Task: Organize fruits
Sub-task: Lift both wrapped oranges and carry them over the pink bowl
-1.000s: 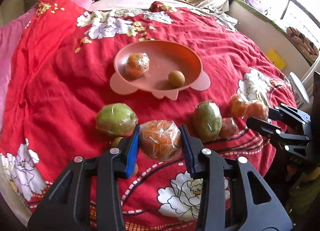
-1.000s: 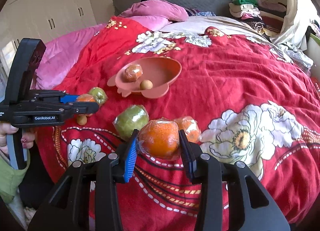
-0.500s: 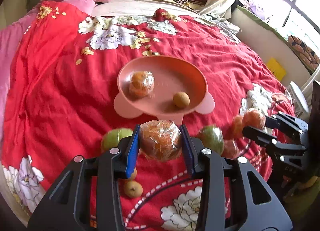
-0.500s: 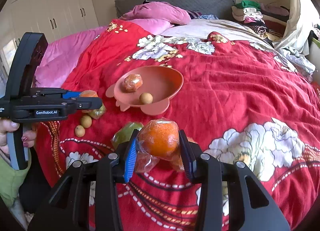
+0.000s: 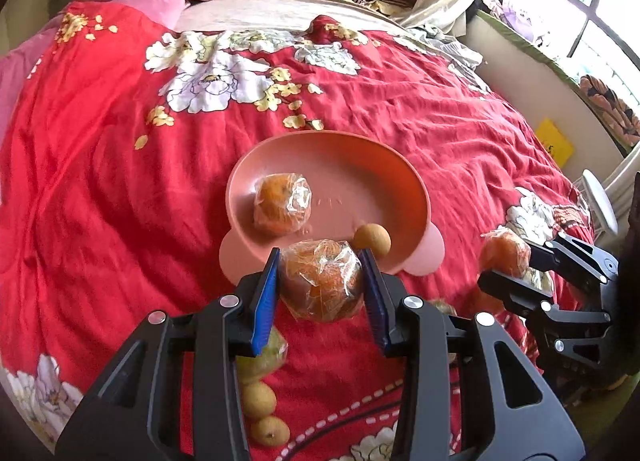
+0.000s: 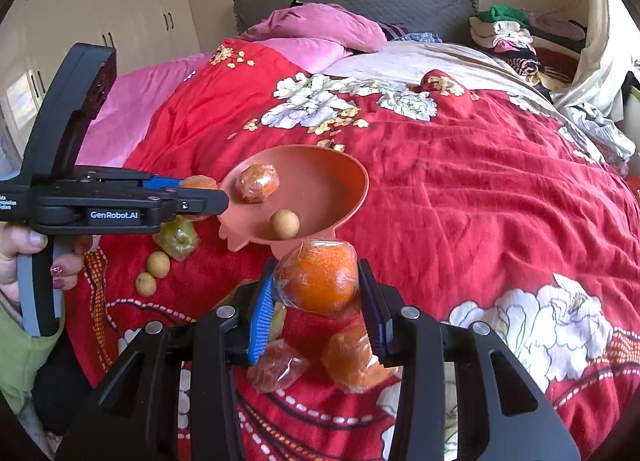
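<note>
Left wrist view: the left tongs [image 5: 320, 287] are clenched on a plastic-wrapped orange [image 5: 322, 281], held off the red bedspread [image 5: 100, 201] just short of the pink plate's [image 5: 404, 181] near rim. Beyond them on the plate lie another wrapped orange [image 5: 282, 203] and a small brown fruit [image 5: 373, 239]. Right wrist view: the right tongs [image 6: 318, 297] grip a second wrapped orange [image 6: 320, 279], the plate just ahead.
</note>
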The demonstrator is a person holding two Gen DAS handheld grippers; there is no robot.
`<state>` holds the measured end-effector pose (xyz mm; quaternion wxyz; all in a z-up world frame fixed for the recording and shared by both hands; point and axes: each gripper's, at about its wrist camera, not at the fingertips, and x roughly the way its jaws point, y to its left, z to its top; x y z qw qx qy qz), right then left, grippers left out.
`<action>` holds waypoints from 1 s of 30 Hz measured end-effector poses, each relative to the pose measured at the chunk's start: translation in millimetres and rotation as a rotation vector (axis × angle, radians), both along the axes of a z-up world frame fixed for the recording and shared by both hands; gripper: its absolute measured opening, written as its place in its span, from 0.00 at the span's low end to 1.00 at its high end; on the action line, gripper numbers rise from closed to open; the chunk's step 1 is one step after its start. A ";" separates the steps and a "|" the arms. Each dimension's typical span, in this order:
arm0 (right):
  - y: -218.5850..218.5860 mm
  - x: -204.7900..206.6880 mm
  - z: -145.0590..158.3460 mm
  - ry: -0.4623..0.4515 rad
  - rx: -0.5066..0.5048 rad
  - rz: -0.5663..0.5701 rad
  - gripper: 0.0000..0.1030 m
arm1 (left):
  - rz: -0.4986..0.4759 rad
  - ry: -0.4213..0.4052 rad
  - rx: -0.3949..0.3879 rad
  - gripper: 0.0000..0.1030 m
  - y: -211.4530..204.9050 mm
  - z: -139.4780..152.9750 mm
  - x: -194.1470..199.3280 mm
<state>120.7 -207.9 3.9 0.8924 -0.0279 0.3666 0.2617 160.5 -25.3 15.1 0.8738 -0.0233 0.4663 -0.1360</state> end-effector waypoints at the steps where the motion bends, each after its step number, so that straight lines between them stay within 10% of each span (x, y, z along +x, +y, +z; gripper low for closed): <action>1: 0.4 1.8 0.0 0.000 -0.001 -0.001 0.37 | -0.002 0.004 0.002 0.30 -0.4 -1.3 2.3; 30: 23.4 68.8 -0.2 0.005 -0.042 0.046 0.37 | -0.003 0.043 0.046 0.30 4.8 -28.3 41.6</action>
